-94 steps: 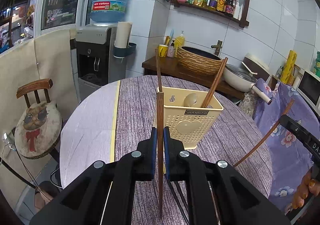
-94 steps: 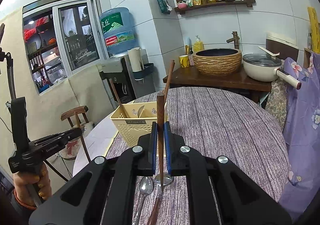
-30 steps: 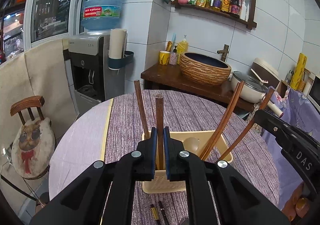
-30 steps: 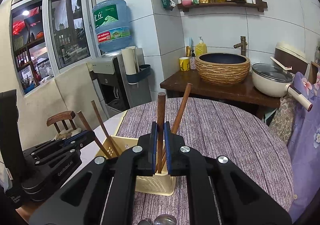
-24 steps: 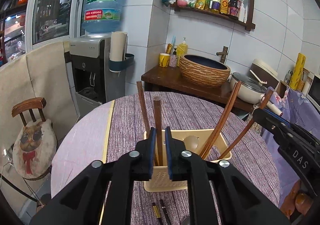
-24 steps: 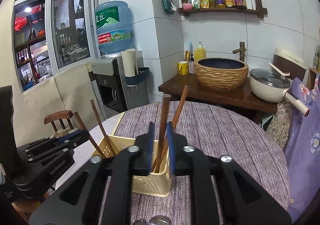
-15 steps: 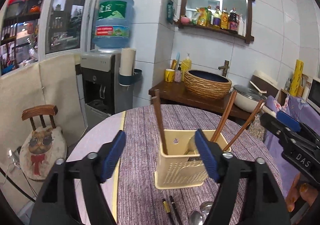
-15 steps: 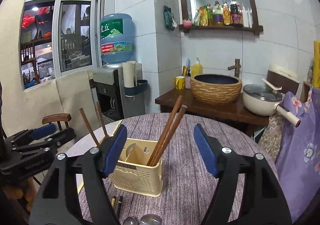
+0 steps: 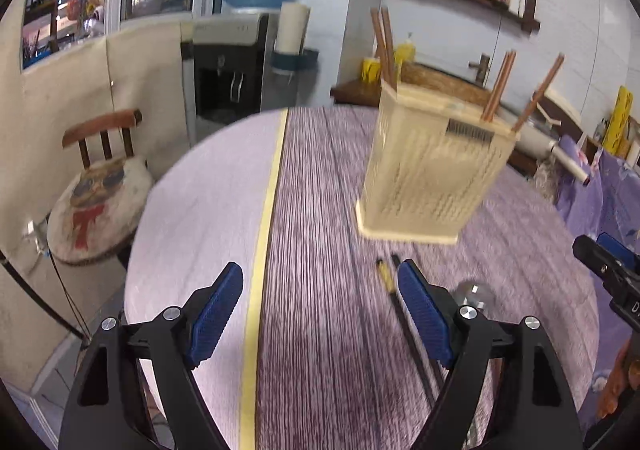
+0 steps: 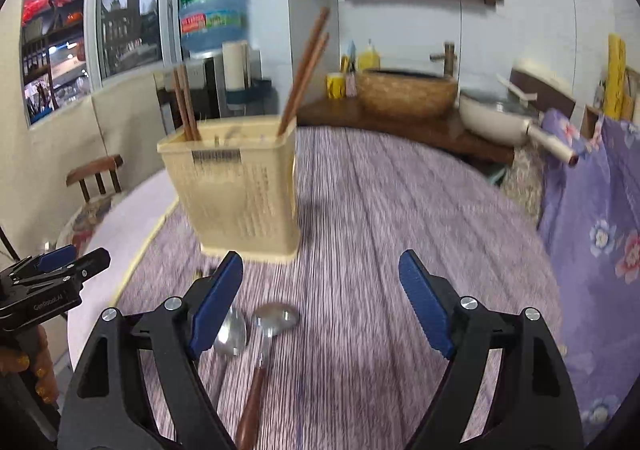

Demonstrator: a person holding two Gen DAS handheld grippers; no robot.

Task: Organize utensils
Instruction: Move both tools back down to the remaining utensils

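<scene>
A cream plastic utensil holder (image 9: 432, 174) (image 10: 240, 186) stands on the round table and holds several brown wooden chopsticks (image 9: 384, 46) (image 10: 308, 66). My left gripper (image 9: 320, 310) is open and empty, low over the table in front of the holder. Black chopsticks (image 9: 394, 290) and a steel spoon (image 9: 472, 290) lie by its right finger. My right gripper (image 10: 320, 306) is open and empty. Two spoons (image 10: 272, 320) lie on the cloth between its fingers, one with a wooden handle (image 10: 250, 414).
The table has a purple striped cloth (image 10: 380, 218) and a bare pale strip at its left (image 9: 208, 218). A wooden chair with a cushion (image 9: 96, 186) stands left of the table. A side counter with a woven basket (image 10: 408, 90) and a pot (image 10: 492, 114) is behind.
Both grippers let go of their chopsticks into the holder, opened wide, then drew back and dropped low toward the table. The spoons and black chopsticks have come into view.
</scene>
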